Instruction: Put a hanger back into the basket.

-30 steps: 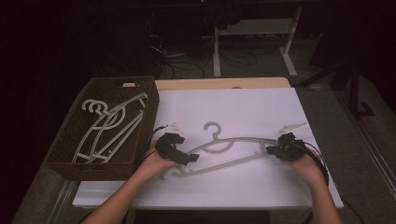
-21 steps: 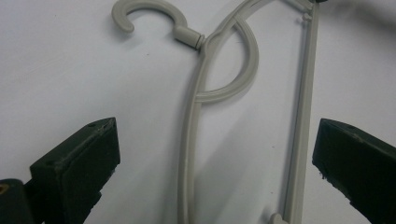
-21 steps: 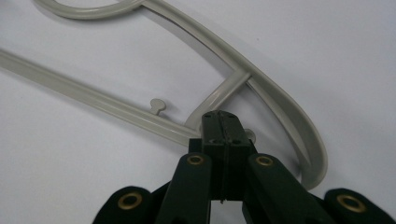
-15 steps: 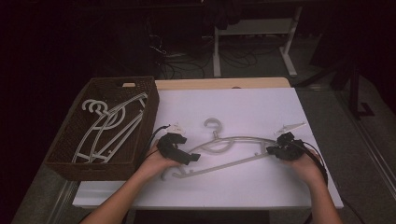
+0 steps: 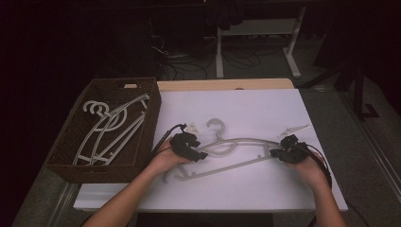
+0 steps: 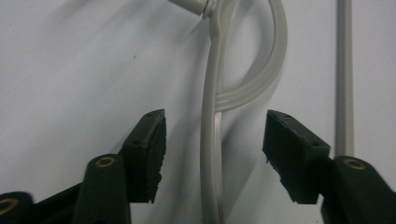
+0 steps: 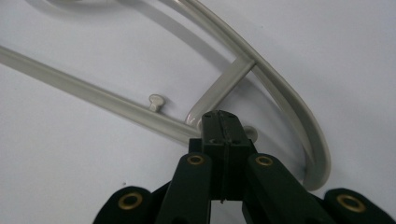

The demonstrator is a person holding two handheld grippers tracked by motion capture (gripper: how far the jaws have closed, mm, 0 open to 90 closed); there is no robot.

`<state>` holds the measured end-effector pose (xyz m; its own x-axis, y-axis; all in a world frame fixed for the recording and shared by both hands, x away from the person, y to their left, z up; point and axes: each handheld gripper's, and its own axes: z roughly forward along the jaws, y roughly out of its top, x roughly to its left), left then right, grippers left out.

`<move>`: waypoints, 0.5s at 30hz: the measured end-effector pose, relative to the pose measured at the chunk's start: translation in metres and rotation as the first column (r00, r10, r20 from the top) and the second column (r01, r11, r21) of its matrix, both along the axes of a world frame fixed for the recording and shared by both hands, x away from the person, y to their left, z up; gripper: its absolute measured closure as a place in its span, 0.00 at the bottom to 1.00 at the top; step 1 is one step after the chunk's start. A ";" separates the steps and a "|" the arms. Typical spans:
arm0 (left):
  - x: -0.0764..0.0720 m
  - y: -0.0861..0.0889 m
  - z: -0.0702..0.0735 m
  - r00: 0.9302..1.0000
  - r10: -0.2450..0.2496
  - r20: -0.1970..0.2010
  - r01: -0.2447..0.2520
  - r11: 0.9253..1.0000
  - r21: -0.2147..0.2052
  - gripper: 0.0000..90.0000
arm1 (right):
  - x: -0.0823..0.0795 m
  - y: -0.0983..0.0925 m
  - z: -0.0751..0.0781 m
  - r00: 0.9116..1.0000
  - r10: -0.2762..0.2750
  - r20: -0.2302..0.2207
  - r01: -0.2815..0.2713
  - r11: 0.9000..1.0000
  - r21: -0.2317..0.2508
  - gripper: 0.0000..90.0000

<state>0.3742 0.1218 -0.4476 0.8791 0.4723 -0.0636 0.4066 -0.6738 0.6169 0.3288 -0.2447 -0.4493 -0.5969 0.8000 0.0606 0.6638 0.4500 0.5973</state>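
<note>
The left gripper (image 6: 212, 154) is closing in, its jaws having just been narrowing around the hanger (image 5: 236, 153) but not yet pressing; the grey shoulder bar is running up the centre of the left gripper view between the pads (image 6: 154, 149), apart from both. The right gripper (image 7: 223, 135) is sitting clenched at the hanger's end, low centre of its view, seemingly pinching a thin lip there. The hanger is lying mid-frame on the white table (image 5: 246, 109), right of the brown basket (image 5: 153, 123). Likely risk: the thin bar slipping out off-centre, or twisting against the right grip.
</note>
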 end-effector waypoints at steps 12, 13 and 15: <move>0.000 -0.007 -0.002 0.999 -0.019 0.048 0.016 0.999 0.050 0.80 | 0.000 0.001 0.000 1.000 -0.001 -0.002 0.001 1.000 -0.003 0.99; -0.001 -0.009 -0.002 0.998 -0.026 0.057 0.023 0.998 0.054 0.82 | 0.000 0.001 0.000 1.000 0.001 -0.001 -0.001 1.000 -0.004 0.99; -0.002 -0.010 -0.002 0.997 -0.031 0.072 0.026 0.997 0.069 0.86 | 0.000 0.000 0.000 1.000 0.002 -0.002 -0.002 1.000 -0.004 0.99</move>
<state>0.3719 0.1120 -0.4492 0.8935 0.4480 0.0325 0.3423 -0.7260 0.5965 0.3286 -0.2443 -0.4495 -0.5980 0.7994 0.0582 0.6641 0.4535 0.5944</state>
